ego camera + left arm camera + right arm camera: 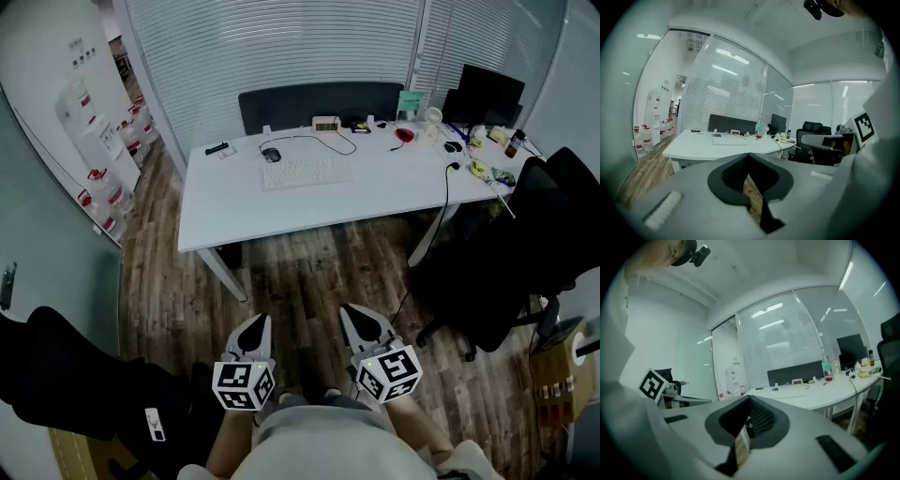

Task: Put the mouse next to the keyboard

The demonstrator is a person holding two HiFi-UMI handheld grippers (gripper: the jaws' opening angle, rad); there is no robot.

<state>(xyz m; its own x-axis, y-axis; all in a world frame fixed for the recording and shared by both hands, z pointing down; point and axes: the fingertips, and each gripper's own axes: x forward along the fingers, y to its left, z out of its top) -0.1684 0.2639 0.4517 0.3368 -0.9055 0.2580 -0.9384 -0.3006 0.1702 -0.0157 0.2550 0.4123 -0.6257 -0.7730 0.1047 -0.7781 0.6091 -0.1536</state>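
Note:
A dark mouse (pixel 271 155) with a cable lies on the white desk (pixel 281 211), just behind the left end of a white keyboard (pixel 306 172). Both grippers hang close to the person's body, well short of the desk, over the wooden floor. My left gripper (pixel 255 327) and my right gripper (pixel 361 322) are shut with nothing between their jaws. In the left gripper view the keyboard (pixel 729 140) shows far off on the desk (pixel 693 149). The right gripper view shows the same desk (pixel 825 393) at a distance.
Black office chairs (pixel 511 253) stand at the desk's right end. A monitor (pixel 487 94), cups and small items crowd the desk's back right. Another black chair (pixel 75 384) is at my near left. Water bottles (pixel 94 187) line the left wall. A dark screen (pixel 319 103) runs behind the desk.

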